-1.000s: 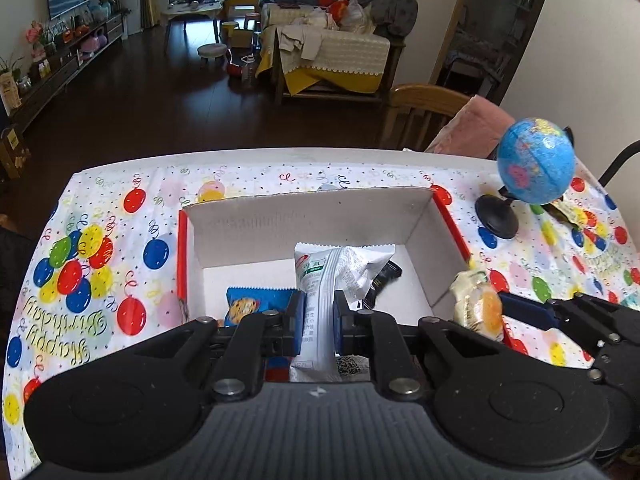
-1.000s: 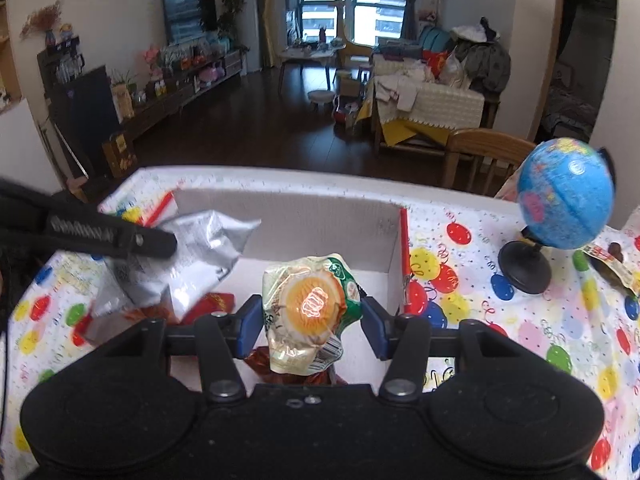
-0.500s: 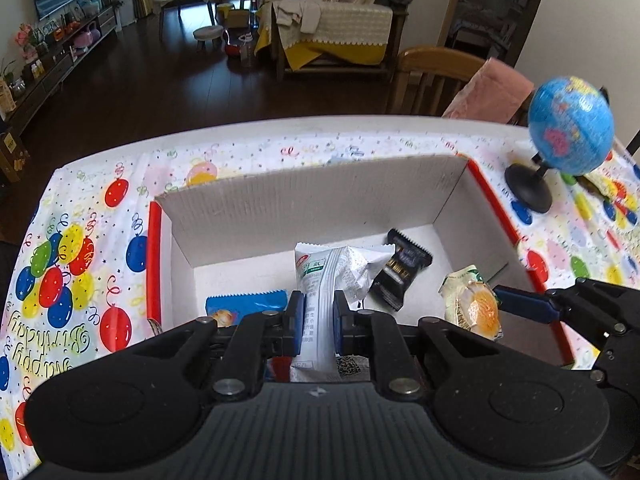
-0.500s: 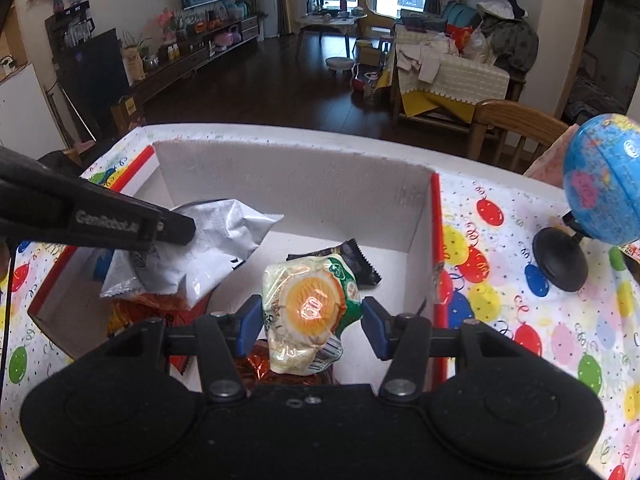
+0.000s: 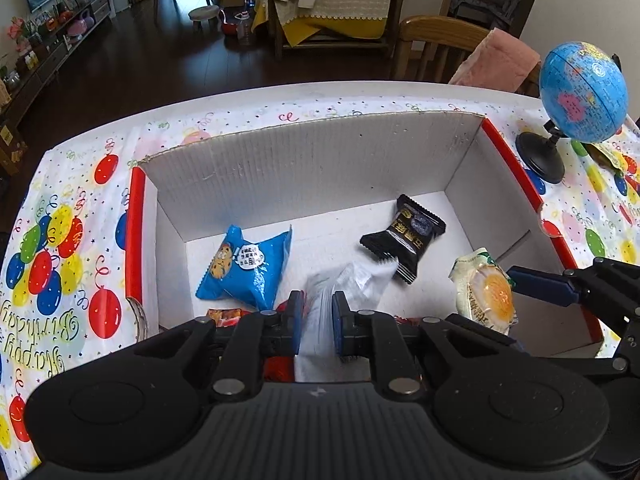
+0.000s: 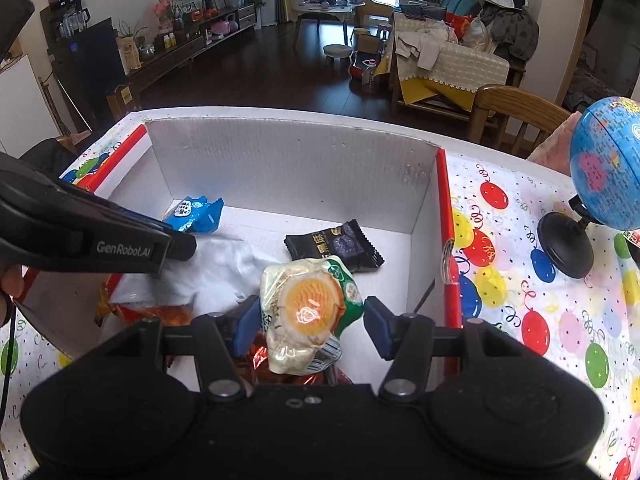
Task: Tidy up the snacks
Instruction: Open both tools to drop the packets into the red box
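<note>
Inside box (image 5: 304, 168): two held packets (image 5: 318, 320) (image 6: 306, 312).

Corrugated cardboard box (image 5: 320, 168), matt grey-white inside, ribbed walls, red glossy edges. Plastic tablecloth (image 5: 60, 240) with a slight sheen, printed balloons. Glossy blue foil cookie packet (image 5: 244, 268); matt black crimped-edge wrapper (image 5: 404, 238); crinkled white plastic packet (image 5: 316, 340); clear shiny film over the orange-centred pastry (image 6: 308, 312). Smooth glossy plastic globe (image 6: 608, 168) on a matt black base. Varnished wooden chair (image 5: 436, 36).
</note>
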Demonstrator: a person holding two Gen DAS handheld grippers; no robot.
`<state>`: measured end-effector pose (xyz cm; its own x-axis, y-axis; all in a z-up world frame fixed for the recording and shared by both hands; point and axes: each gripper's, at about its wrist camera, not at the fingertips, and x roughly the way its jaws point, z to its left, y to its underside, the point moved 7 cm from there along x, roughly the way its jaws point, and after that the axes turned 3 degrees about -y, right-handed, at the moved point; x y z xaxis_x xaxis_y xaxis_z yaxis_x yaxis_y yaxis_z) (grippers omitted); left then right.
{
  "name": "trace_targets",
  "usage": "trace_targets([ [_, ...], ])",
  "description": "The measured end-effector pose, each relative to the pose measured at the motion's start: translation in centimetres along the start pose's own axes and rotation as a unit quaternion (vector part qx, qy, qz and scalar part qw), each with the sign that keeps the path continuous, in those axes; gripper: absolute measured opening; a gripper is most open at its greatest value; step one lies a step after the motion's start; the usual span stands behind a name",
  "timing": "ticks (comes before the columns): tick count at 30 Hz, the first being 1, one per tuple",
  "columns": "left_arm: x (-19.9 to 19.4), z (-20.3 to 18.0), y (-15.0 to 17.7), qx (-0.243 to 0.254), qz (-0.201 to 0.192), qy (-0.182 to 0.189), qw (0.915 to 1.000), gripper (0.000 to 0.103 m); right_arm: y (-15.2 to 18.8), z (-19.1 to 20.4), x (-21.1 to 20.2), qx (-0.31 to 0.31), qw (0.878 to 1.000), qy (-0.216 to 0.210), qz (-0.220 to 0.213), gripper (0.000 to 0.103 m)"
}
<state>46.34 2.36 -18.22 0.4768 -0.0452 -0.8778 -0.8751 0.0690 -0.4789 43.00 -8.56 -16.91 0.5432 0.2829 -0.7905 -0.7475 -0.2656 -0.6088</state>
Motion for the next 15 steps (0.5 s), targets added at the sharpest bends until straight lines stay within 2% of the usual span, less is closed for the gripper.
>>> trace_targets([
  [2,-0.2,-0.1,0.1,0.002,0.001,0.003,1.0,0.023,0.0,-0.1,-0.2,0.0,1.0,0.001,-0.002,0.059],
  [4,-0.5,-0.2,0.1,0.002,-0.001,0.006,1.0,0.025,-0.1,-0.1,-0.6,0.001,1.0,0.002,-0.006,0.061],
  [15,-3.7,-0.2,0.5,-0.004,-0.017,0.023,0.9996,0.031,-0.2,0.4,-3.8,0.001,1.0,0.0,-0.029,0.065],
])
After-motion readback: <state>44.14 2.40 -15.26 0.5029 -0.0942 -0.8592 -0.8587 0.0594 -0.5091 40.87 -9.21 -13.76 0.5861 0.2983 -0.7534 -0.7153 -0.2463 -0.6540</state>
